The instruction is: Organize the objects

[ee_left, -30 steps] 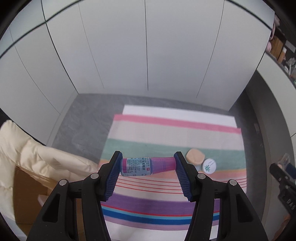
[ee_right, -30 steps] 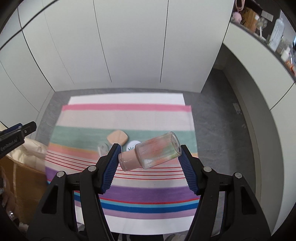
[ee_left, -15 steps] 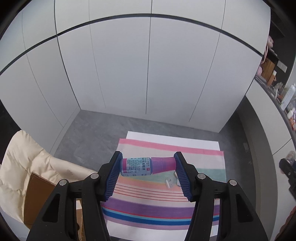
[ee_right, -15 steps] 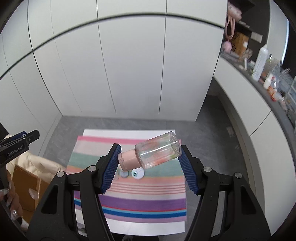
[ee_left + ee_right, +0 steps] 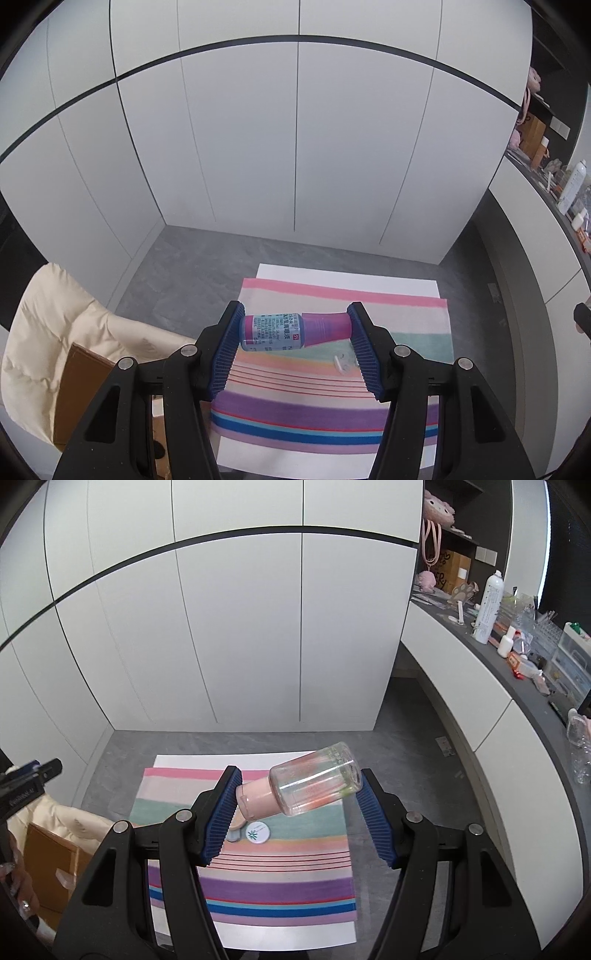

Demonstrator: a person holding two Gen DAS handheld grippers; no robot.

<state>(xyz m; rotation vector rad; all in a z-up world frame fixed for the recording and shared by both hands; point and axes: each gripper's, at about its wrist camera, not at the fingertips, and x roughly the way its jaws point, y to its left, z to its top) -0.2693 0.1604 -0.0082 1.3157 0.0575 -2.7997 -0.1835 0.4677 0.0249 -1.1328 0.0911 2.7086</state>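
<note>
Left gripper (image 5: 295, 338): its 2 blue pads are clamping a small pink-capped dropper bottle (image 5: 291, 329) end to end, base on the left pad, cap on the right, the bottle lying level well above the striped cloth (image 5: 332, 406).
Right gripper (image 5: 297, 799): it is gripping a clear bottle with a peach cap (image 5: 301, 786), cap against the left pad, the clear body tilting up toward the right pad; the exact contact on that side is hard to make out.
Left on the cloth: a white round tin with a green leaf mark (image 5: 258, 832) is sitting near the cloth's middle, just beside a peach compact (image 5: 240, 821) and a small grey item partly hidden by the right gripper's pad; a small clear piece (image 5: 341, 363) is showing in the left view.
Progress: in my judgement, 2 items are being carried at once and neither is set down yet; at least 3 pieces are waiting on the cloth, so the sorting is looking partway through.
Destination: not clear from these views.
Open room: the grey floor (image 5: 399, 746) around the cloth is lying bare toward the white cabinet doors (image 5: 240, 627).
Edges: a cream jacket over a brown box (image 5: 77, 373) is crowding the left side; a cluttered counter (image 5: 517, 657) is running along the right.
</note>
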